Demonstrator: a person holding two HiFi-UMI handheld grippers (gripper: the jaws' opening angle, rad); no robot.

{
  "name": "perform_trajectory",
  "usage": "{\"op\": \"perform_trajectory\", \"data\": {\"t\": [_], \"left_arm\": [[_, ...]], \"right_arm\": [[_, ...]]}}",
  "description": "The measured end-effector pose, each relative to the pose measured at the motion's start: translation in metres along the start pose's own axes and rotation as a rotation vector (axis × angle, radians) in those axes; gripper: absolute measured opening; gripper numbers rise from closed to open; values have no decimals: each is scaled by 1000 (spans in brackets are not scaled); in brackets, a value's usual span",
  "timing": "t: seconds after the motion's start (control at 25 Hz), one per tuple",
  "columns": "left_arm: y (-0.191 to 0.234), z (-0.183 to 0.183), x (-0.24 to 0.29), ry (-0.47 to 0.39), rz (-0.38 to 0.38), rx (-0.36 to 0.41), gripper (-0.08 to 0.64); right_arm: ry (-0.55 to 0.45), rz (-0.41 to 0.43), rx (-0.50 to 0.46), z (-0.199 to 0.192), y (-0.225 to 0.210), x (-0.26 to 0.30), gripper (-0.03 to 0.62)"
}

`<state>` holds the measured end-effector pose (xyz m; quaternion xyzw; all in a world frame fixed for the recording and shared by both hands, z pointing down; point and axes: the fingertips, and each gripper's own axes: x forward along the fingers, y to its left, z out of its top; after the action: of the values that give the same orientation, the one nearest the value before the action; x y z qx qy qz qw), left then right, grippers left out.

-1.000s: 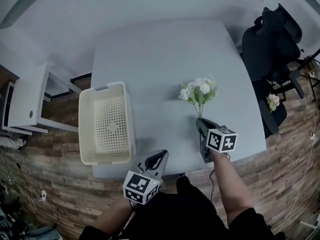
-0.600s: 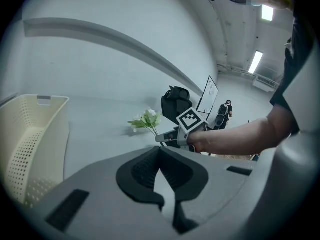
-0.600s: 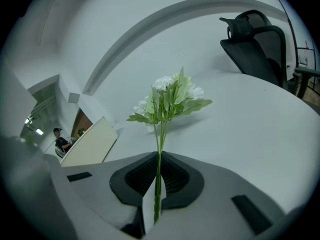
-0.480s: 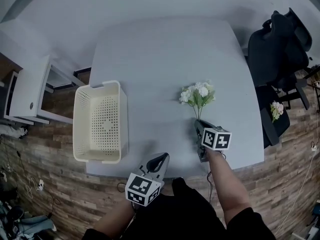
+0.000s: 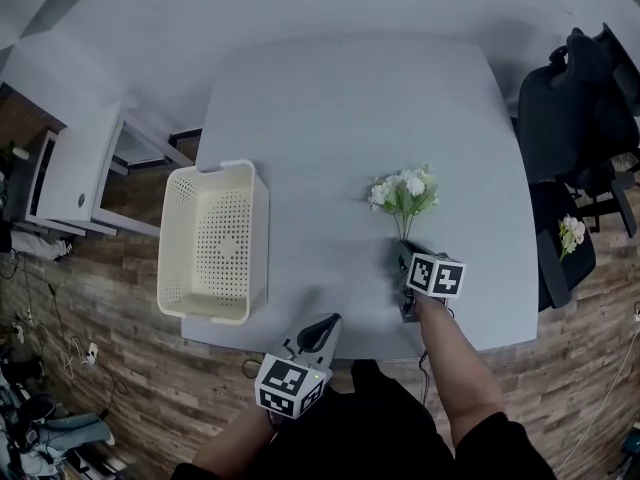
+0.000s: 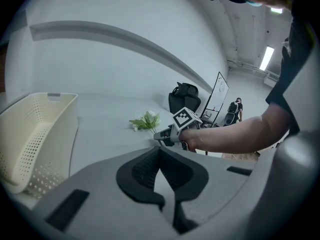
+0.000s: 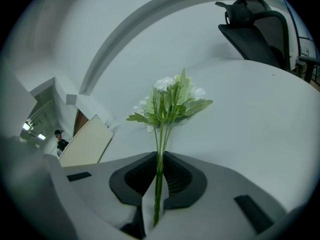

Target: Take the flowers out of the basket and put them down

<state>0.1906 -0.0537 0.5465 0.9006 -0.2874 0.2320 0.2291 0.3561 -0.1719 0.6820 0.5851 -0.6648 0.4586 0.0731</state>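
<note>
A small bunch of white flowers [image 5: 404, 190] with green stems lies low over the grey table [image 5: 330, 98], right of centre. My right gripper [image 5: 404, 256] is shut on the stems just below the blooms; in the right gripper view the flowers [image 7: 170, 101] stand straight up out of the closed jaws. The cream perforated basket [image 5: 212, 243] sits empty at the table's left front, also seen as the basket [image 6: 35, 134] in the left gripper view. My left gripper [image 5: 318, 330] hangs shut and empty at the table's near edge, apart from the basket.
A black office chair [image 5: 580, 108] stands to the right of the table, with another white flower [image 5: 571, 233] lying near its base. A white cabinet [image 5: 75, 168] is at the left. Wood-look floor lies all round.
The head camera has shifted, so the table and basket sit a little differently in view. The right gripper still holds the flowers at about the same spot; the left gripper stays low.
</note>
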Motion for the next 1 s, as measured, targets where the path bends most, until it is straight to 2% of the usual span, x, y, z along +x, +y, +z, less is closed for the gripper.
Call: {"op": "perform_trajectory", "data": {"t": [0.28,0.44,0.64,0.88,0.92,1.0], "left_arm": [[1,2,-4,-6,30,-9,6],[-1,7,-6,-8,38,-2,6],[-3,10,-11,-18,49,6,6],[1,16,-26,-48,60,13,6],[2,16,-30,-54,59,14,6],[2,18,-39,-64,53,18,6]], "right_arm": [[24,-4,-22,-4,3,6,42],[29,12,-10,0,6,7,120],[2,-26,-52,7,3,-5,121],[-94,-56,-141,23,14,-39,119],[-111,-52,-157,25,20,-45,109],[-143,-42,-185,28,36,-59,50]]}}
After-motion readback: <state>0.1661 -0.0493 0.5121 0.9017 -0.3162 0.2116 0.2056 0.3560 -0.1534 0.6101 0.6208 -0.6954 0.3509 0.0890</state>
